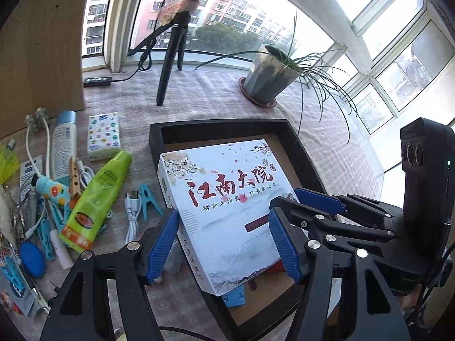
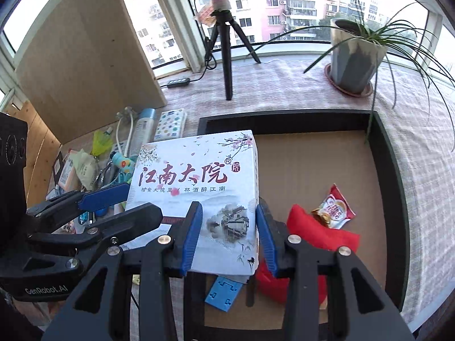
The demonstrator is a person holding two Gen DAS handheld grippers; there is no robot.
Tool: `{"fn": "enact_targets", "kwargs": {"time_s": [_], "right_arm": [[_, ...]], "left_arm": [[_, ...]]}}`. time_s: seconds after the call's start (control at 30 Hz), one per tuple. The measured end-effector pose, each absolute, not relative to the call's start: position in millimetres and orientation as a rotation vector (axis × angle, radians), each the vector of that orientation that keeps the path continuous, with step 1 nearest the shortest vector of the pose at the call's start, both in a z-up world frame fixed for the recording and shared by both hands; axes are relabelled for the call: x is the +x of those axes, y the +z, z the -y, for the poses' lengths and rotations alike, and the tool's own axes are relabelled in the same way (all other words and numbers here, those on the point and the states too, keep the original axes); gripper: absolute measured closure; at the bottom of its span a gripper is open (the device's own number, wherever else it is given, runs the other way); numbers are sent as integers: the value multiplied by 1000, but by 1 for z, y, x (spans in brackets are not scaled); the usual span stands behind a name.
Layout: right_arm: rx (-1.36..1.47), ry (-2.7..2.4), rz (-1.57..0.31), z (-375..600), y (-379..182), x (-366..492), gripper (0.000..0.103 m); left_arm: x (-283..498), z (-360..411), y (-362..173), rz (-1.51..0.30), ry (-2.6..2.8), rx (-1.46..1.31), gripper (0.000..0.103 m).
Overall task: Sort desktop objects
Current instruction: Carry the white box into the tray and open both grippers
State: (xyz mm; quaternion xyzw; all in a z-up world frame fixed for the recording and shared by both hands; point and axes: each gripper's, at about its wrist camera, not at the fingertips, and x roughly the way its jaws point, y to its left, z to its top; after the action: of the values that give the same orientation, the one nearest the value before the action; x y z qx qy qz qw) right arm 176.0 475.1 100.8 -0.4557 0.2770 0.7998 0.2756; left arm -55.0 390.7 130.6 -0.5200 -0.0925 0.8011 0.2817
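Observation:
A white flat box point(image 1: 227, 199) printed with red calligraphy hangs tilted over the left rim of the black tray point(image 1: 216, 123). My left gripper point(image 1: 223, 244) is shut on its near left corner, blue pads pressed to both sides. My right gripper point(image 2: 229, 238) is shut on the near right end of the same box point(image 2: 199, 170). Each wrist view also shows the other gripper at the box's edge: right gripper point(image 1: 287, 199), left gripper point(image 2: 142, 199). In the tray point(image 2: 284, 115) lie a red pouch point(image 2: 307, 236), a Coffee-mate sachet point(image 2: 332, 210) and a blue plastic piece point(image 2: 224, 289), partly hidden under the box.
Left of the tray is a heap of loose items: a green tube point(image 1: 96, 199), a tissue pack point(image 1: 103, 137), a white cable point(image 1: 132, 216), clips and a spray can. A potted plant point(image 1: 267, 76), a tripod point(image 1: 170, 56) and a wooden board point(image 1: 39, 42) stand behind.

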Motion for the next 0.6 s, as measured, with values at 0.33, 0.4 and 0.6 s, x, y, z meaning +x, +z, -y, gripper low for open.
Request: {"fn": "enact_targets", "kwargs": {"time_s": [0.33, 0.4, 0.6], "right_arm": [[-1199, 2013, -801, -503, 98, 232, 90], [-1177, 1991, -798, -504, 100, 243, 88], [-1153, 2006, -823, -500, 104, 252, 84]], "left_arm": [[-41, -468, 140, 67, 2064, -1341, 61], [-37, -469, 139, 51, 2056, -1344, 60], [-35, -440, 131, 128, 2062, -1414, 59]]}}
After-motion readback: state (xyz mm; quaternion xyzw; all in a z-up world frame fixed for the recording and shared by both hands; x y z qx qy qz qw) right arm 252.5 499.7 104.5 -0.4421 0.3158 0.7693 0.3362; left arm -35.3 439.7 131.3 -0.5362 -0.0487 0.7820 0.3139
